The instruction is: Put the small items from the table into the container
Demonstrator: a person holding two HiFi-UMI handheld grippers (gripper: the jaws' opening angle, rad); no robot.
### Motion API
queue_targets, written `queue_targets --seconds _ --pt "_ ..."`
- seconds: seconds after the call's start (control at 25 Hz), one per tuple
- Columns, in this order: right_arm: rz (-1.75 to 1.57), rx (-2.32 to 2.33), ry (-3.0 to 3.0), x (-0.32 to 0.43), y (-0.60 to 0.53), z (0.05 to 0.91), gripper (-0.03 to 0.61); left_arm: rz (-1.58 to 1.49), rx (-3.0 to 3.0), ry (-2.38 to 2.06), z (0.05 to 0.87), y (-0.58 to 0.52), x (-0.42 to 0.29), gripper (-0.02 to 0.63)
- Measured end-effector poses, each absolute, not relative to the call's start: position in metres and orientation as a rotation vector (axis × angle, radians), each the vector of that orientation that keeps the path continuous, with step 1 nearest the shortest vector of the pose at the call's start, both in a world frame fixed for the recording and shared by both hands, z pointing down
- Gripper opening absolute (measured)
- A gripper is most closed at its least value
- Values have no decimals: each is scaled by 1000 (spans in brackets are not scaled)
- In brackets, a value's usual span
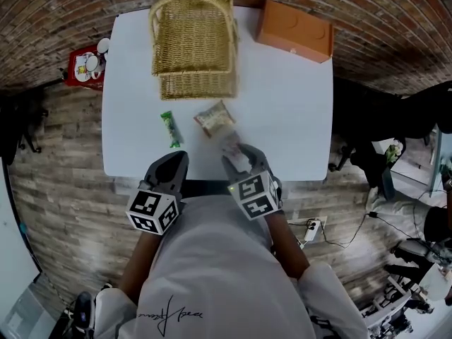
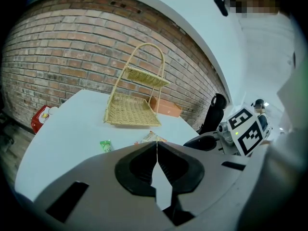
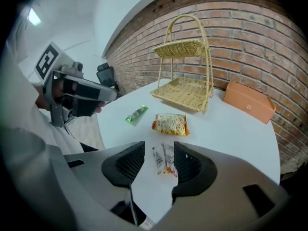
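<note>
Far left, beside the white desk (image 1: 296,119): a red thing (image 1: 86,66) with white bits on top. At the back of the desk, left of the middle: a basket (image 1: 194,44) with two levels and a tall handle. In front of the basket: a green packet (image 1: 170,128), flat on the desk. Just nearer than that, at the near edge: left gripper (image 1: 176,162), clenched tight, jaws touching, nothing between them. Right of the green packet: a yellow bag (image 1: 215,118), flat on the desk, near the basket's front. Just in front of the bag: a small sachet (image 1: 231,145), flat on the desk, right between the jaws of the right gripper (image 1: 239,155). Right gripper released, jaws apart, one on each side of the sachet, not pressing it. Far right, at the back corner: an orange box (image 1: 295,31), well apart from the packets.
</note>
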State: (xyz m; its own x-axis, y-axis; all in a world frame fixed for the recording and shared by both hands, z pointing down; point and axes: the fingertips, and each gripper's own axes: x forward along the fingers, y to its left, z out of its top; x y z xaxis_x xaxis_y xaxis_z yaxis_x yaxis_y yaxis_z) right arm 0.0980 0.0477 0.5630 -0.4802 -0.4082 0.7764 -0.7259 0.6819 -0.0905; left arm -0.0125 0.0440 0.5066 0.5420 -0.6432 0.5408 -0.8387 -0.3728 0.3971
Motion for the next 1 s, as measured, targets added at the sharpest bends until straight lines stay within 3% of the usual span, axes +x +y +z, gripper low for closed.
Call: queue_targets --seconds 1.0 --pt "523 827 -1983 96 41 594 166 400 2107 -1134 519 23 -23 9"
